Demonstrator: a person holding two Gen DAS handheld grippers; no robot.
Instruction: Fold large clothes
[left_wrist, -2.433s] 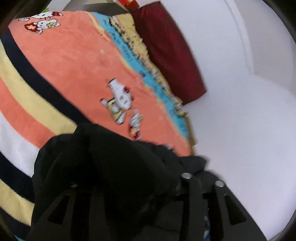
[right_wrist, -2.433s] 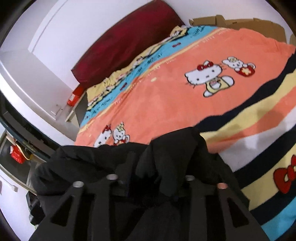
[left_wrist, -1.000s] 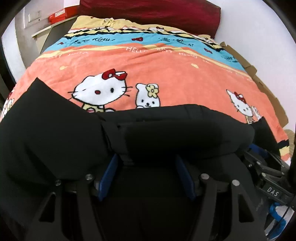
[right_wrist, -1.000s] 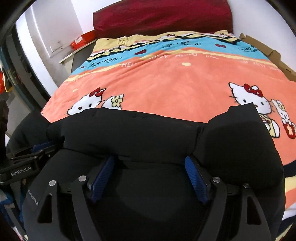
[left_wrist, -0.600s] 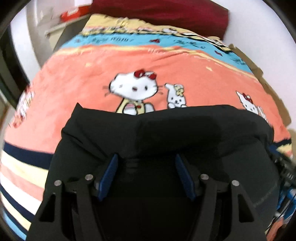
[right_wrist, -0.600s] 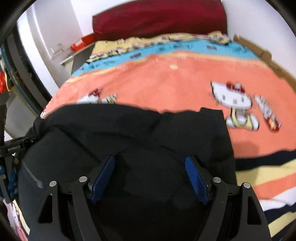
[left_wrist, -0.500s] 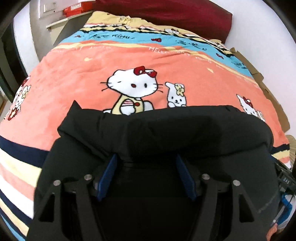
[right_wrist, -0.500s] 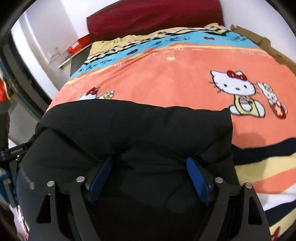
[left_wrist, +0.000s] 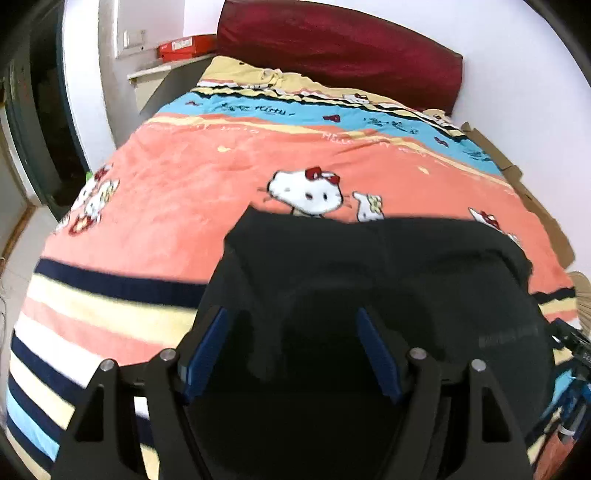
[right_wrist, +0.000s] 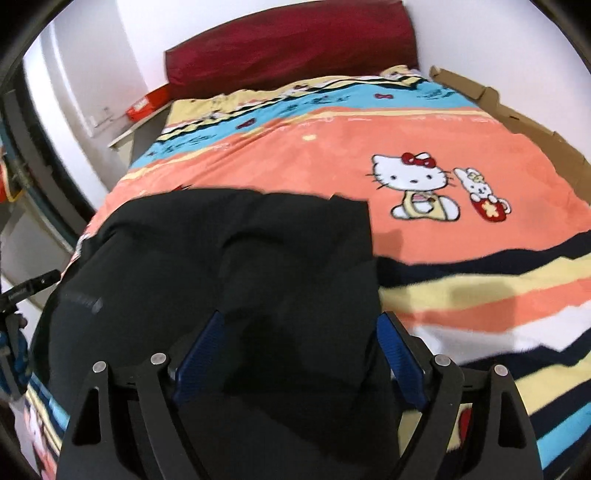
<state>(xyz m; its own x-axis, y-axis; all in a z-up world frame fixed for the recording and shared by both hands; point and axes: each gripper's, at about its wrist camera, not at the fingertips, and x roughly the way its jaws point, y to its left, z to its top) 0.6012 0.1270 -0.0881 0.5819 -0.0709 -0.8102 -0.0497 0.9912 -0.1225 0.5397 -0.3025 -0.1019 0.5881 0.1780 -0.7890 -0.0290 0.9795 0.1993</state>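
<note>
A bed (left_wrist: 177, 192) under an orange cartoon-cat blanket (right_wrist: 332, 155) fills the room, a dark red pillow (left_wrist: 332, 48) at its head against the white wall. My left gripper (left_wrist: 291, 347) and right gripper (right_wrist: 299, 350) hang low over its near end, fingers spread wide, the black garment (right_wrist: 221, 258) bunched between them. Only the right view shows cardboard (right_wrist: 517, 118) along the far edge clearly.

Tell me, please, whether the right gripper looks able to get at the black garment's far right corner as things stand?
Probably yes: the right gripper is open over the black garment, and only flat blanket borders that corner, with nothing in the way.
</note>
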